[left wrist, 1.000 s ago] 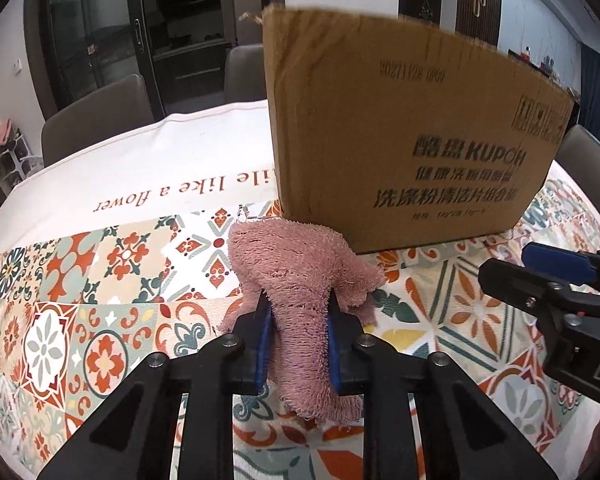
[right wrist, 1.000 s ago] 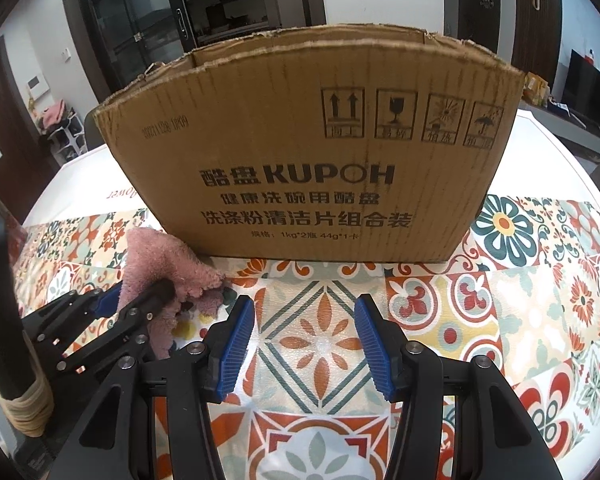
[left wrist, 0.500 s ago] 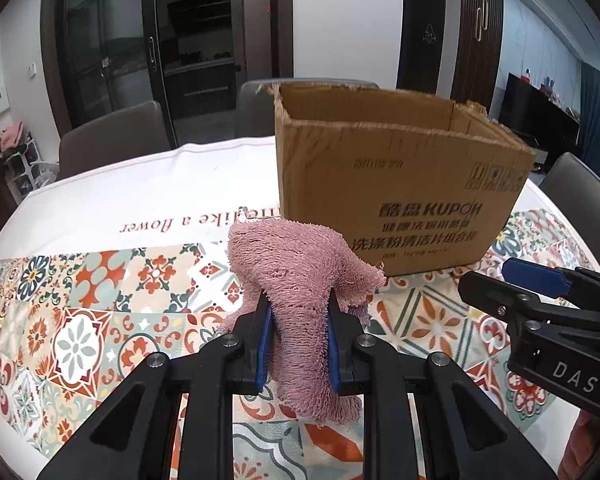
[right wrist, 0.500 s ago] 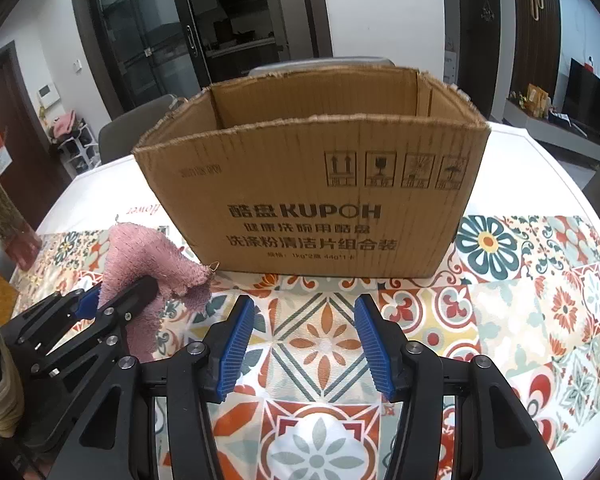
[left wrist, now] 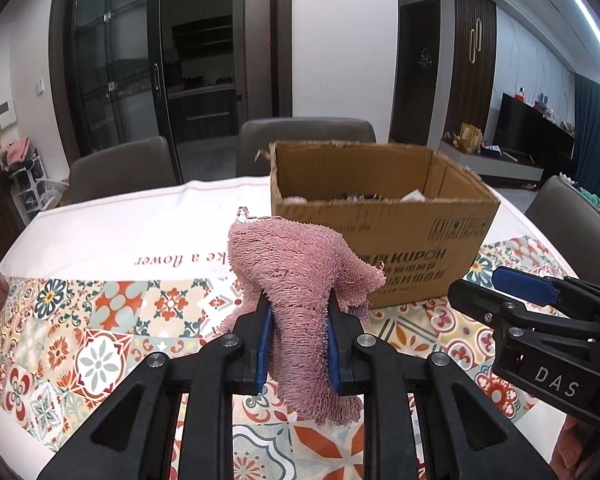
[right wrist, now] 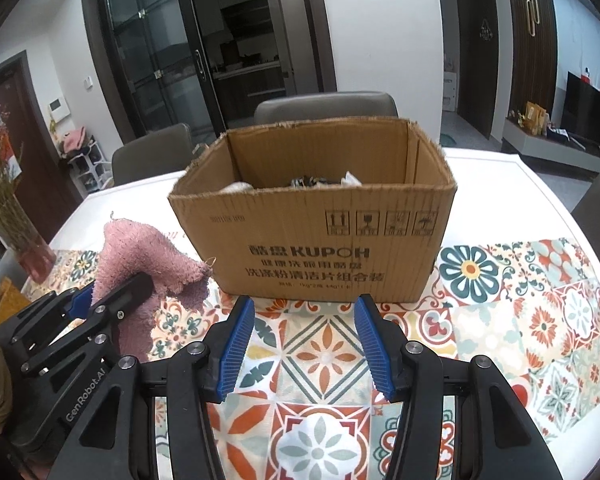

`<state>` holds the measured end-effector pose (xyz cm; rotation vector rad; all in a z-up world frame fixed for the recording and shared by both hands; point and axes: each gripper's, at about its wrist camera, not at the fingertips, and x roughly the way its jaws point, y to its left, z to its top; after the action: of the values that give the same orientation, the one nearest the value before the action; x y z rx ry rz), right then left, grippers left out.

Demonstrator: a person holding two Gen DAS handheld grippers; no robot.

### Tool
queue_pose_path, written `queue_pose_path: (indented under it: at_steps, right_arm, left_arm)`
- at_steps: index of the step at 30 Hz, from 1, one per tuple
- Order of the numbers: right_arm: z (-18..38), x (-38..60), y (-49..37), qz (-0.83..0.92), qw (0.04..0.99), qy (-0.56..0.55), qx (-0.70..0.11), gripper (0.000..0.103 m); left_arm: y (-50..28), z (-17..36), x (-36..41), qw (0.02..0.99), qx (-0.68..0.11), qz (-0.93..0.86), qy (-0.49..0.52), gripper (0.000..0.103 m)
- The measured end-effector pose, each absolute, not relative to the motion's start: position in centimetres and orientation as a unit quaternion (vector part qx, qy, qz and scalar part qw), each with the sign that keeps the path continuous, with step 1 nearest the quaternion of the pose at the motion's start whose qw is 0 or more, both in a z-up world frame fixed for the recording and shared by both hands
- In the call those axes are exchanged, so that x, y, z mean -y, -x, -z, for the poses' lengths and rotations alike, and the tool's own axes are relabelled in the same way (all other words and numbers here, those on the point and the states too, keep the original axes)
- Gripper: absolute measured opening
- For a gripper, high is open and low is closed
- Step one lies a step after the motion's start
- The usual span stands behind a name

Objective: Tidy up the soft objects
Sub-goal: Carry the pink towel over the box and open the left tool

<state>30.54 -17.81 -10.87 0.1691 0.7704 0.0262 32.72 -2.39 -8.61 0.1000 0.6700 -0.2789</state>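
My left gripper (left wrist: 296, 320) is shut on a fuzzy pink cloth (left wrist: 300, 276) and holds it in the air above the table, in front and to the left of an open cardboard box (left wrist: 384, 236). The cloth droops over and below the fingers. In the right wrist view the cloth (right wrist: 140, 252) and left gripper (right wrist: 112, 296) sit left of the box (right wrist: 316, 240). My right gripper (right wrist: 304, 340) is open and empty, in front of the box. Some soft items lie inside the box (right wrist: 320, 180), mostly hidden by its wall.
A patterned tablecloth (right wrist: 540, 300) covers the round table. A vase with dried flowers (right wrist: 24, 240) stands at the left edge. Grey chairs (left wrist: 306, 140) stand behind the table, and one (left wrist: 572, 220) at the right.
Both grippers have risen and drawn back from the box, so its open top and contents now show. The left gripper lifted the pink cloth with it.
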Motion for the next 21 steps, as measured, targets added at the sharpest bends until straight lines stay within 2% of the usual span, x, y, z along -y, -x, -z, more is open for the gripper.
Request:
queue_pose_path:
  at_steps: [21]
  right_arm:
    - [4.8,19.1,-29.0,-0.009,0.949,-0.079,-0.305,0.053]
  left_arm:
    - [-31.9,2.8,3.8,0.954,-0.258,0.146,-0.048,0.023]
